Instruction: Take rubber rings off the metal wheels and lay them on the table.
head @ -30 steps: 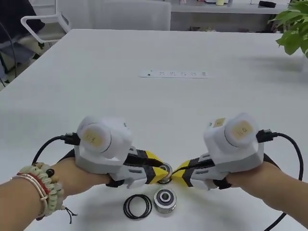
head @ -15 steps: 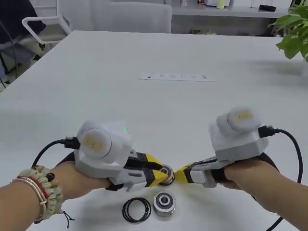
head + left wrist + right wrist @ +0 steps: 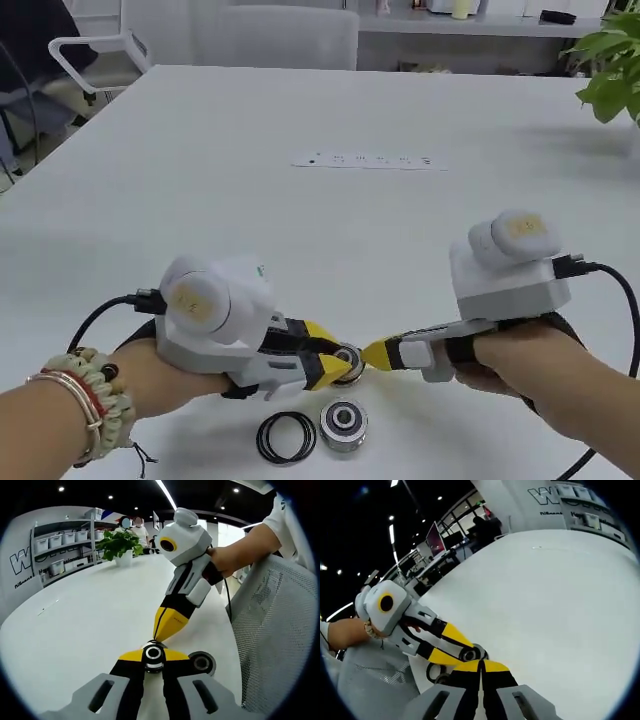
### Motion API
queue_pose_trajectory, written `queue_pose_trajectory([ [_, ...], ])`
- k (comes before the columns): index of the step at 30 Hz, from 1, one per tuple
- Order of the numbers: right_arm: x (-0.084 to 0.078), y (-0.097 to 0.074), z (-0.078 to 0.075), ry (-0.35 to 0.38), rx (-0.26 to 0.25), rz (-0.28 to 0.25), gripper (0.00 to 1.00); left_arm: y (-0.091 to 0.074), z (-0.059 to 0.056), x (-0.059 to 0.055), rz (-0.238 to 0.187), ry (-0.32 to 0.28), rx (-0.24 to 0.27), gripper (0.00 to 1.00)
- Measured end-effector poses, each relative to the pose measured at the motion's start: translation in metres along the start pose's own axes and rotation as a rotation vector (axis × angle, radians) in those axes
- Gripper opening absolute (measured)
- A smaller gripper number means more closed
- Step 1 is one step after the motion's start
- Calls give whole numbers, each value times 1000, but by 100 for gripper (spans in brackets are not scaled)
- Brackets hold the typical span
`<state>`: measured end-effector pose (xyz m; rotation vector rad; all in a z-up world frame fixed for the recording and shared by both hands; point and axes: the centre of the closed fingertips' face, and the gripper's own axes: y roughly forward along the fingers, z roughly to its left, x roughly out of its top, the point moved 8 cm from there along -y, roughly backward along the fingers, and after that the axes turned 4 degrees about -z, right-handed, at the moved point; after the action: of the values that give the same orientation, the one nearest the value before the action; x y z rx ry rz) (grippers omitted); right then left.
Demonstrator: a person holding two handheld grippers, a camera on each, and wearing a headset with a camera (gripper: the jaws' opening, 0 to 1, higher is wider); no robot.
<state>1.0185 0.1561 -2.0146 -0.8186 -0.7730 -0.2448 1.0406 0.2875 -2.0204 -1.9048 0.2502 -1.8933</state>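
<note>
Holding the wheel: the left gripper has its jaws clamped on a small metal wheel, one yellow tip on each side, low over the near part of the table.
Rubber ring on that wheel: too thin to make out; a dark edge shows at the rim, but I cannot tell if it is a ring.
Right gripper: comes in from the right with its jaws together, tips touching the right rim of the held wheel. Whether a ring is pinched between them is too small to tell.
How a ring should handle: probably thin, soft, stretchy and very light. It likely needs pinching at one spot on the rim and peeling sideways out of its groove, not a straight pull.
How the wheel should handle: likely hard, smooth and heavy for its size, so apt to twist or slip in the jaws. The firm hold across its flat faces looks right.
Second wheel: lies flat on the table just near of the held one.
Loose rings: a small pile of black rings just left of the second wheel.
Far things: a white power strip at mid-table, a plant far right, a chair far left.
</note>
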Motion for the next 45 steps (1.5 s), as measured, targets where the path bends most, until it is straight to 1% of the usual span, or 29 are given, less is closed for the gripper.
queue_pose_trajectory([
  [4, 0, 0, 2, 8, 8, -1, 0, 0, 0, 0, -1, 1, 1, 8],
  [12, 0, 0, 6, 1, 17, 6, 0, 1, -1, 0, -3, 0, 1, 8],
  [14, -1, 0, 7, -10, 18, 6, 0, 0, -1, 0, -4, 0, 1, 8],
  [21, 2, 0, 7, -6, 29, -3, 0, 0, -1, 0, -5, 1, 2, 8],
  [24, 3, 0, 9, 15, 38, -10, 0, 0, -1, 0, -7, -1, 1, 8],
  [30, 5, 1, 10, 3, 54, -20, 0, 0, 0, 0, -10, -2, 2, 8],
  [33, 6, 2, 13, 0, 73, -28, 0, 1, 0, 0, -11, -4, 5, 8],
  [34, 12, 1, 15, 2, 86, -71, 0, 1, 0, 0, -11, -4, 5, 8],
  [35, 12, 0, 14, 11, 81, -55, 0, 1, 0, 0, -10, -5, 5, 8],
  [37, 10, 1, 12, -7, 61, -51, 0, 1, -1, 0, -12, -3, 12, 8],
  [38, 8, 2, 11, 10, 60, -39, 0, 1, -1, -1, -16, 0, 15, 8],
  [40, 8, 1, 10, 13, 58, -42, 0, 1, -1, -1, -15, -1, 15, 8],
  [42, 8, 1, 10, 12, 53, -43, 0, 1, -1, 0, -8, -1, 9, 8],
  [44, 8, 1, 10, 13, 47, -40, 0, 0, 0, 1, 7, -8, 4, 8],
  [45, 8, 1, 10, 11, 45, -38, 0, -1, 0, 2, 22, 2, 0, 8],
])
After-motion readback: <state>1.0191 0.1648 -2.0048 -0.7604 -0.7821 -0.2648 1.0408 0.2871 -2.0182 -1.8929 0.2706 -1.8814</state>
